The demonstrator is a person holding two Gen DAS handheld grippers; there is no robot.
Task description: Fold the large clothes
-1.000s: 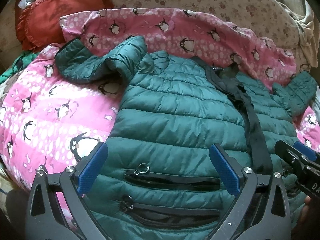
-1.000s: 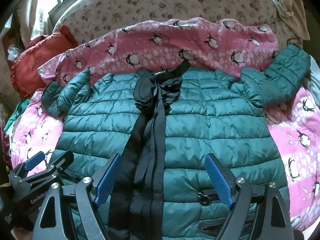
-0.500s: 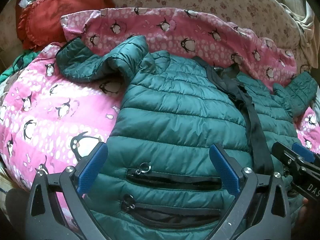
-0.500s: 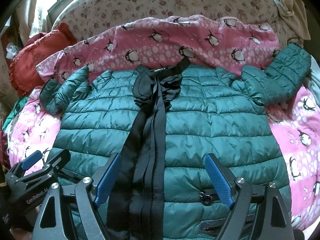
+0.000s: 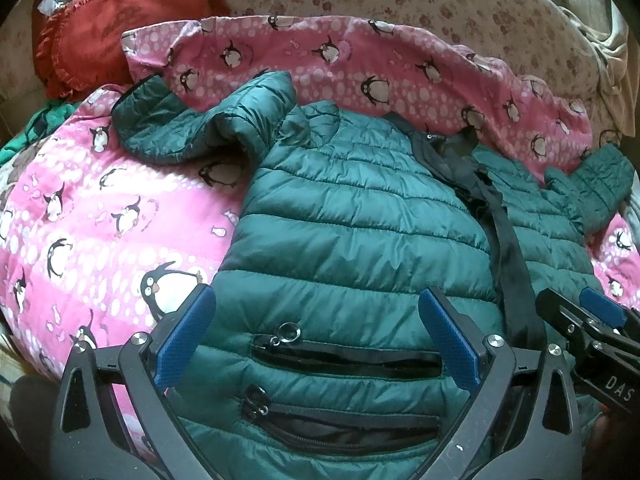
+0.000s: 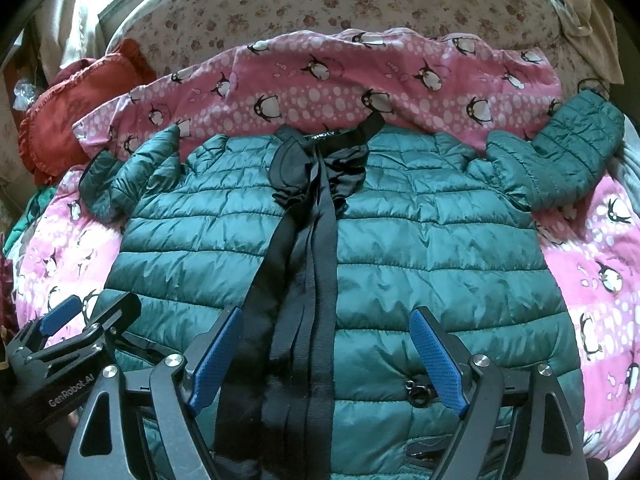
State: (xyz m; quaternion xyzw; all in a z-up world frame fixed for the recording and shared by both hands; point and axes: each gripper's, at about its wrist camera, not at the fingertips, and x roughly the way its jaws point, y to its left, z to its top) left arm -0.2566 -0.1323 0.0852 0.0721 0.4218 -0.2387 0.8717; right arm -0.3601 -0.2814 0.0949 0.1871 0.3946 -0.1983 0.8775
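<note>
We are looking at a green quilted jacket lying spread out, front up, on a pink penguin blanket that is covering a bed. The jacket's black front band is running down its middle from the collar toward us. One sleeve is lying bent out on the blanket at the left, and the other sleeve is angling up over the blanket at the right. Behind the blanket, a floral sheet is showing, and a red frilled cushion is sitting at the far left.

We are holding the left tool wide open above the jacket's lower left panel, gripping nothing. Between its blue pads are lying two zipped pockets, both closed, so we cannot tell what is inside them; a ring pull is resting at the end of the upper one.

We are holding the right tool wide open too, empty, just over the hem, with the black band passing between its fingers. Another pocket's ring pull is lying just beside its right pad. The two tools are hovering side by side, near each other.
</note>
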